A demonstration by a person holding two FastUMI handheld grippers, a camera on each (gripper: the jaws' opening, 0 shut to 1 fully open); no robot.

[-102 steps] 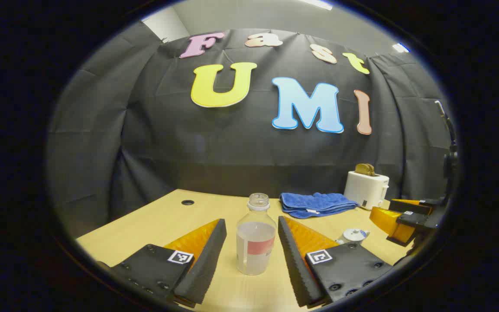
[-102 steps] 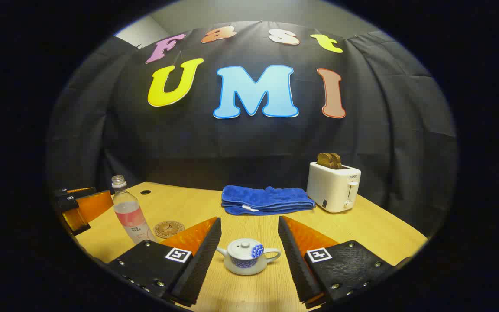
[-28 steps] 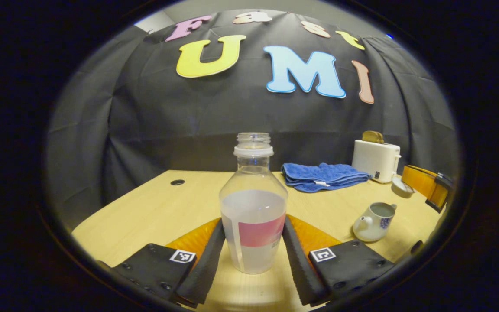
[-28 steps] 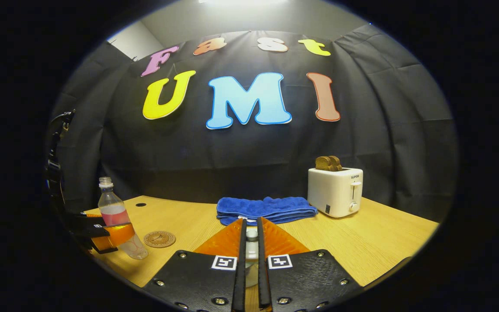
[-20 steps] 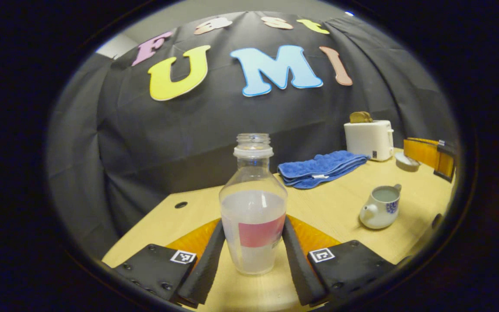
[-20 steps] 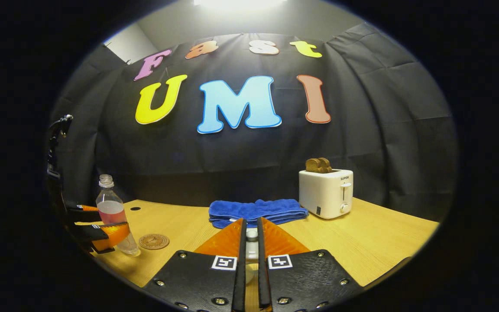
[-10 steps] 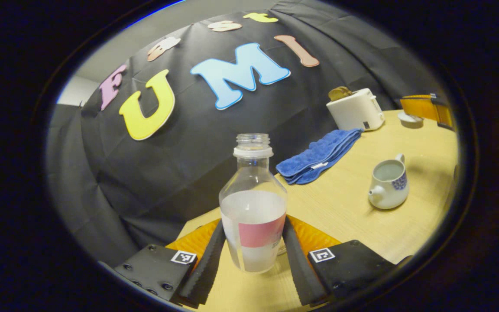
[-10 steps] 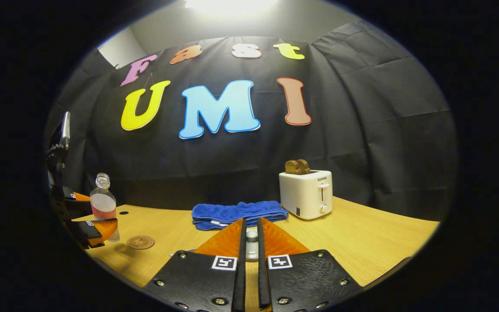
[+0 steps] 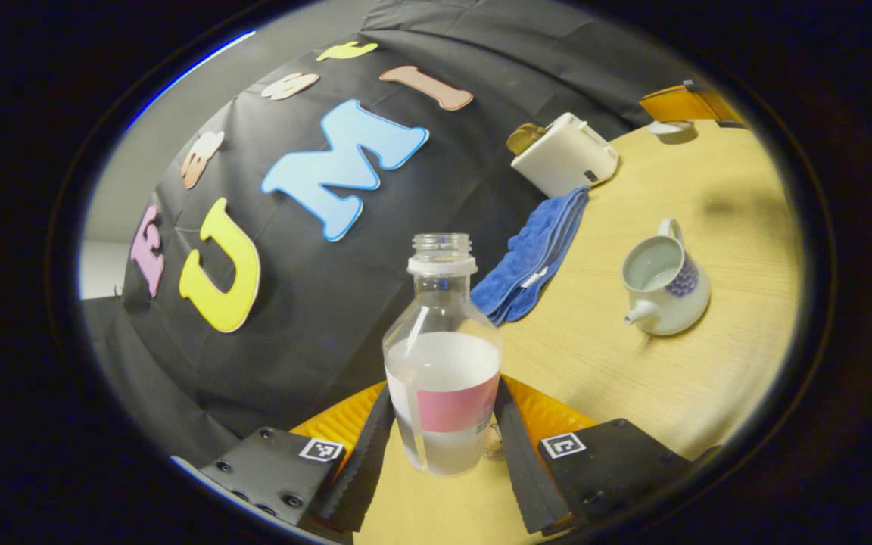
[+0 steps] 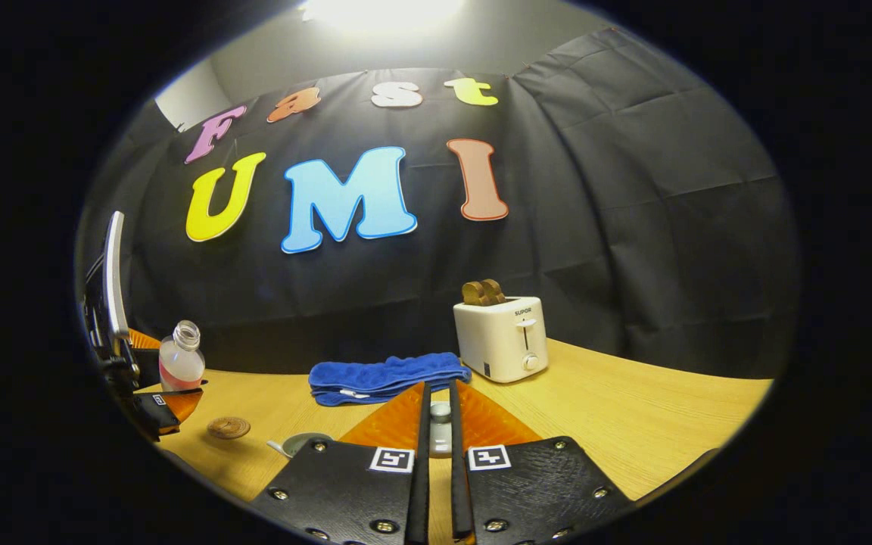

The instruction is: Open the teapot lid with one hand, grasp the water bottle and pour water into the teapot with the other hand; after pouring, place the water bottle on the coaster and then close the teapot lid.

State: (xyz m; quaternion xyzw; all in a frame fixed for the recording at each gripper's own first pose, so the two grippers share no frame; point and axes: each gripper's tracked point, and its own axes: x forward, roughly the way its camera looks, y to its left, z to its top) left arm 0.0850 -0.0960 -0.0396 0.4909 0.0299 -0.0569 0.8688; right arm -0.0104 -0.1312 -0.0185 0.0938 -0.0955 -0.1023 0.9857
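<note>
A clear, uncapped water bottle point(image 9: 442, 378) with a pink label and water inside sits between my left gripper's point(image 9: 442, 431) fingers, which are shut on its lower body. It is lifted off the table and tilted toward the teapot. The white teapot point(image 9: 663, 284) with a blue pattern stands open on the table to the right, with liquid inside. In the right gripper view, my right gripper point(image 10: 440, 395) is shut on the knob of the teapot lid point(image 10: 440, 431), held above the table. The teapot point(image 10: 301, 443) peeks out left of it, the tilted bottle point(image 10: 181, 363) and the round coaster point(image 10: 228, 428) farther left.
A folded blue towel point(image 10: 387, 378) lies at the back of the wooden table point(image 10: 633, 424). A white toaster point(image 10: 502, 337) with bread slices stands to its right. The right gripper point(image 9: 689, 106) with the lid hangs at the far top right in the left gripper view.
My left gripper has lifted the bottle and rolled it toward the teapot. My right gripper, still holding the lid, has turned right, away from the teapot.
</note>
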